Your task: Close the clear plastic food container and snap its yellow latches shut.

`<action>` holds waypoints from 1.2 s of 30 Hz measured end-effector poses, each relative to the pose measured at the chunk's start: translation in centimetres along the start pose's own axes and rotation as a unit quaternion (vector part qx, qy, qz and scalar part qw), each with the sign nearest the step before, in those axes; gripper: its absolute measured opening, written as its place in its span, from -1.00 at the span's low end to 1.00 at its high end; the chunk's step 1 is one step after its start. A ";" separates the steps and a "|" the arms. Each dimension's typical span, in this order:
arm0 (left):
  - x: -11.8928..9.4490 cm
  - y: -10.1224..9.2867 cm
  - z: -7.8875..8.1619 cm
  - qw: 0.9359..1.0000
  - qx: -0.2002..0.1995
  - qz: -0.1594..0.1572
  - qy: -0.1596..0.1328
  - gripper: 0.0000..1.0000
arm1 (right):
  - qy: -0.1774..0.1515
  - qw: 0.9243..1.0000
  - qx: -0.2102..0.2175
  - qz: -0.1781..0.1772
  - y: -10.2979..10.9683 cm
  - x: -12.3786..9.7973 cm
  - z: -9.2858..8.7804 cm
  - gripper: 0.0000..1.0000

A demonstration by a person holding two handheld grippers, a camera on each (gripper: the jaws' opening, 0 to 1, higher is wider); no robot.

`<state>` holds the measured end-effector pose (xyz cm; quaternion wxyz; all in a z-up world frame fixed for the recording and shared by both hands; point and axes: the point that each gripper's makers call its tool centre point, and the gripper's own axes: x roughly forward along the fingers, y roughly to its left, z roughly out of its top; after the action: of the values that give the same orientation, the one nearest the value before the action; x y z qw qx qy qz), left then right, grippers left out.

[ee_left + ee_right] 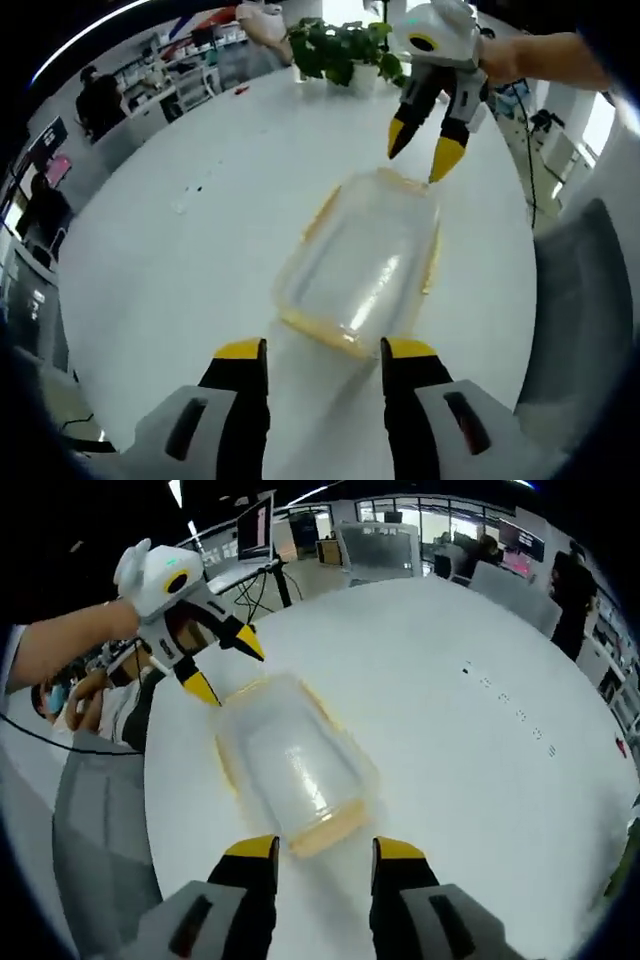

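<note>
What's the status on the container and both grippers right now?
Left gripper open at near end. Right gripper open at opposite end. Container lidded on white table. Nothing in the way.

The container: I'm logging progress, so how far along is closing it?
Done: the lid looks seated on the clear container. In hand: nothing; the left gripper and right gripper hover open at opposite ends. Left: snapping the yellow latches, whose state is too blurred to tell.

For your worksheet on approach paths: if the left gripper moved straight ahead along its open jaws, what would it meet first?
Most likely the near yellow-edged end of the clear container, which lies directly ahead of the left gripper on the white table; depth is uncertain.
</note>
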<state>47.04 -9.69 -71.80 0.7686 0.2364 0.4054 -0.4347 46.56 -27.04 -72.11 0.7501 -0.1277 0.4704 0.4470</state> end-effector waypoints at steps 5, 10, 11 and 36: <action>0.1 0.1 0.6 0.995 -0.099 -0.003 -0.027 -0.10 | -0.014 0.996 0.084 -0.003 0.0 0.5 0.4 -0.33; 0.4 0.4 0.5 0.977 -0.209 -0.001 -0.042 -0.10 | -0.030 0.987 0.156 0.011 0.3 1.2 0.7 -0.27; 0.4 0.2 0.6 0.975 -0.217 -0.004 -0.045 -0.11 | -0.029 0.987 0.157 0.010 0.4 1.4 0.6 -0.30; 1.8 -1.6 0.5 0.956 -0.286 -0.036 -0.049 -0.42 | -0.024 0.979 0.202 0.011 0.3 2.3 0.6 -0.53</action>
<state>46.43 -11.70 -73.01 0.8069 -0.0301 0.4828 -0.3391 47.02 -25.23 -73.65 0.7666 0.0428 0.5342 0.3537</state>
